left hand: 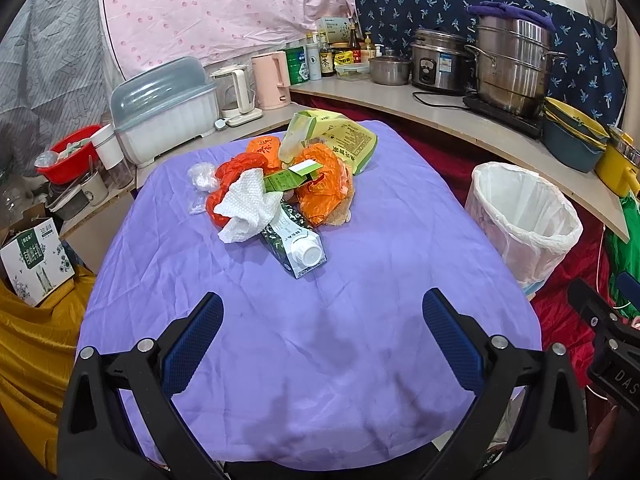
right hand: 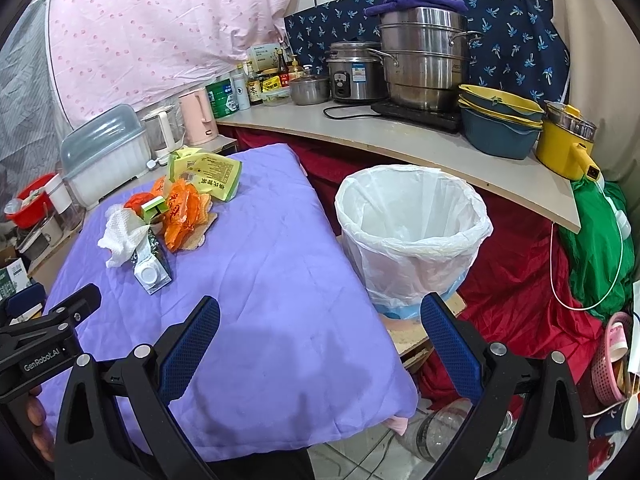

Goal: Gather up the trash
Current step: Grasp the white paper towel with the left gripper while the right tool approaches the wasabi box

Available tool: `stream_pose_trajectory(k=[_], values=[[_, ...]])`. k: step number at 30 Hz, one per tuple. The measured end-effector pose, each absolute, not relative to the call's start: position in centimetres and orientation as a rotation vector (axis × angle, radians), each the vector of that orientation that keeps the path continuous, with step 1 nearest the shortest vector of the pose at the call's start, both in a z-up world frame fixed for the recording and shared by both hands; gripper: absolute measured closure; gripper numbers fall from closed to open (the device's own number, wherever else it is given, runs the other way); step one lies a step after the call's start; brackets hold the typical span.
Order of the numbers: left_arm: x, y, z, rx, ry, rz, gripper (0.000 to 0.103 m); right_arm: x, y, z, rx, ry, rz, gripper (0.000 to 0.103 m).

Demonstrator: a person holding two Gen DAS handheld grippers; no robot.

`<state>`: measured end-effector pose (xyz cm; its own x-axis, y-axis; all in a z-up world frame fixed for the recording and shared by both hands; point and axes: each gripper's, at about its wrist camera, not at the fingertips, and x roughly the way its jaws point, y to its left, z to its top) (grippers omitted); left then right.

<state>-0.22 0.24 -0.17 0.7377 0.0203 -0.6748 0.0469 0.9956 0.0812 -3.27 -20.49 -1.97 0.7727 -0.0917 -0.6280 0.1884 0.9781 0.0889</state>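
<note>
A pile of trash lies on the purple-covered table (left hand: 320, 340): a milk carton with a white cap (left hand: 298, 242), a crumpled white paper towel (left hand: 248, 206), orange plastic bags (left hand: 322, 186), a yellow-green snack bag (left hand: 340, 140) and a clear wrapper (left hand: 202, 178). The pile also shows in the right wrist view, with the carton (right hand: 152, 268) nearest. A bin lined with a white bag (left hand: 524, 220) (right hand: 412, 232) stands right of the table. My left gripper (left hand: 322, 316) is open and empty, short of the pile. My right gripper (right hand: 320, 320) is open and empty, over the table's right edge near the bin.
A curved counter (right hand: 400, 144) behind holds steel pots (right hand: 424, 60), a rice cooker, stacked bowls (right hand: 500, 124), a yellow pot, kettles and bottles. A covered dish rack (left hand: 164, 108) stands at the left. Red cloth and a clear bottle (right hand: 444, 428) lie on the floor.
</note>
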Motion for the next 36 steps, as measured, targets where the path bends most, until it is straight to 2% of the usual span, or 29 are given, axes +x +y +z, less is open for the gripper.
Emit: stream_pose_trajectory(k=[16, 36], values=[[1.7, 1.7, -1.2, 0.028, 0.773, -0.014, 0.007, -1.4, -20.7, -2.6, 0.154, 0.686, -0.175, 0.007], [12.5, 10.9, -4.4, -0.16, 0.857, 0.126, 0.008, 8.0, -15.1, -4.3, 0.127, 0.75, -0.103, 0.007]])
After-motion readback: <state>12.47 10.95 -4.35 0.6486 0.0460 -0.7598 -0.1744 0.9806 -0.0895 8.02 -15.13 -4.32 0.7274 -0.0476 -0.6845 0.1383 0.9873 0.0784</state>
